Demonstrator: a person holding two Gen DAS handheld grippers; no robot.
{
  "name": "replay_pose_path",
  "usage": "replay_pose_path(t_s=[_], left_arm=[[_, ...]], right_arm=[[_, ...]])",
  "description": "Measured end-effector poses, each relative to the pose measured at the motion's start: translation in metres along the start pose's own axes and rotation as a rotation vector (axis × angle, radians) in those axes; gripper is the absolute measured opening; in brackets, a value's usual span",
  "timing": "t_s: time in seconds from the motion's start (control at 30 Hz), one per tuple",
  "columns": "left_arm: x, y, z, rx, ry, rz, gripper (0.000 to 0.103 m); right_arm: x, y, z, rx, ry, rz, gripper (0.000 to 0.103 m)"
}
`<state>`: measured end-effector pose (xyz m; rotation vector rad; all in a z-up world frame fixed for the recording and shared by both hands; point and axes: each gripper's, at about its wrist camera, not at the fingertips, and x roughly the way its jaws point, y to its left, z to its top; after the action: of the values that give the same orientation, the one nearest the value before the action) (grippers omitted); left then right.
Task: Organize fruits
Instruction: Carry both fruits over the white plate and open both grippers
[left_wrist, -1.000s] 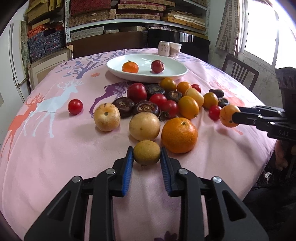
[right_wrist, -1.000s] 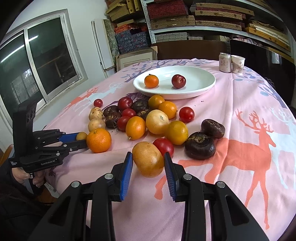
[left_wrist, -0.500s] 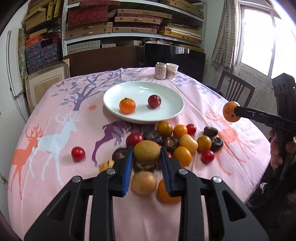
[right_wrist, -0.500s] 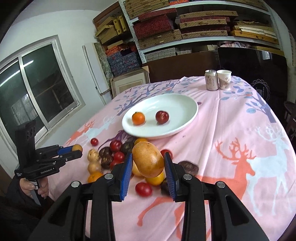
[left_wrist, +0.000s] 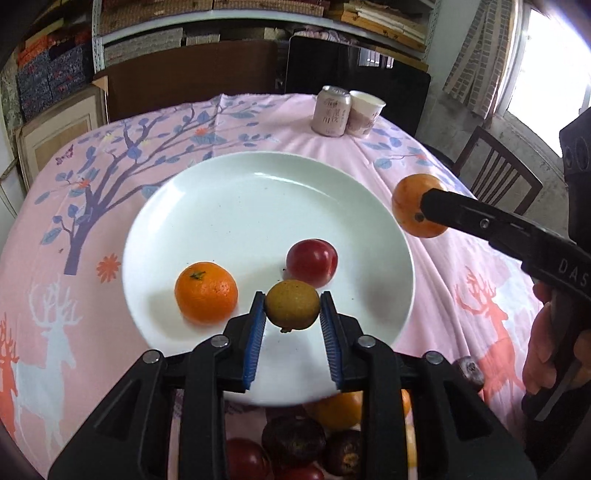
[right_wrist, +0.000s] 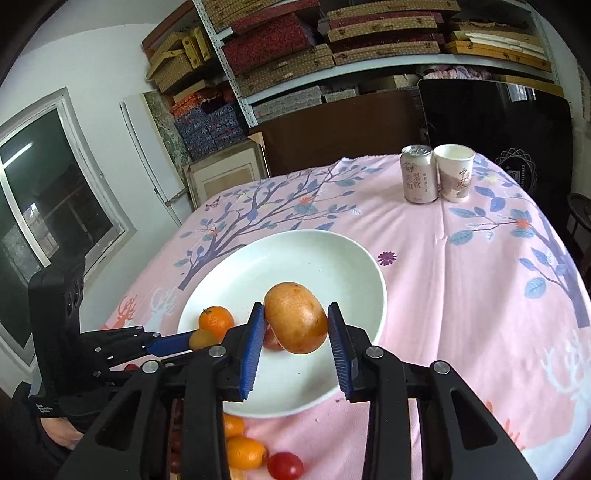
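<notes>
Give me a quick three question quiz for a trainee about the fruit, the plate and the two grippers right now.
1. True or false: the white plate is bare.
2. Which fruit sits between the left gripper pads? A: small yellow-brown fruit. B: red plum. C: mandarin.
3. Fill in: behind the plate, a drink can stands beside a paper ____.

Key
1. False: the mandarin and the red plum lie on it.
2. A. The right gripper carries a larger orange-yellow fruit.
3. cup
</notes>
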<state>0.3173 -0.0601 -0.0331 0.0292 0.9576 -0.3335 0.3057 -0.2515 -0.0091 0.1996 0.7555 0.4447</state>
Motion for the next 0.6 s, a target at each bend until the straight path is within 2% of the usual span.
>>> replay_pose_path(t_s=[0.07,0.1,0.17,0.23,0.33,0.4,0.43,0.6], left_arm=[[0.009,0.007,0.003,-0.046,0.013,0.006,0.046],[0.006,0.011,0.004,-0.069,-0.001,0.001,0.05],[-0.007,0.018,0.0,-0.097,-0.05,0.001,0.069],[-0.025,0.023,-0.01,-0.108,-0.089,0.006,0.074],[-0.051,0.025,-0.033,-0.1,-0.109,-0.008,0.077],[-0.068,0.024,-0.054,-0.08,-0.117,-0.009,0.085],[-0.076,0.022,-0.068,-0.067,-0.125,-0.002,0.092],[-0.101,0.005,-0.133,0.021,-0.119,0.026,0.094]], right_arm=[[0.01,0.0,0.0,0.005,0.005,0.004,0.045],[0.011,0.0,-0.003,0.008,0.0,0.002,0.045],[0.006,-0.002,-0.01,0.018,-0.006,0.021,0.046],[-0.006,-0.006,-0.018,0.034,-0.025,0.02,0.047],[-0.026,-0.013,-0.035,0.059,-0.049,0.028,0.059],[-0.037,-0.018,-0.048,0.073,-0.055,0.02,0.067],[-0.042,-0.019,-0.056,0.08,-0.053,0.014,0.069],[-0.072,-0.019,-0.094,0.069,-0.037,-0.04,0.072]])
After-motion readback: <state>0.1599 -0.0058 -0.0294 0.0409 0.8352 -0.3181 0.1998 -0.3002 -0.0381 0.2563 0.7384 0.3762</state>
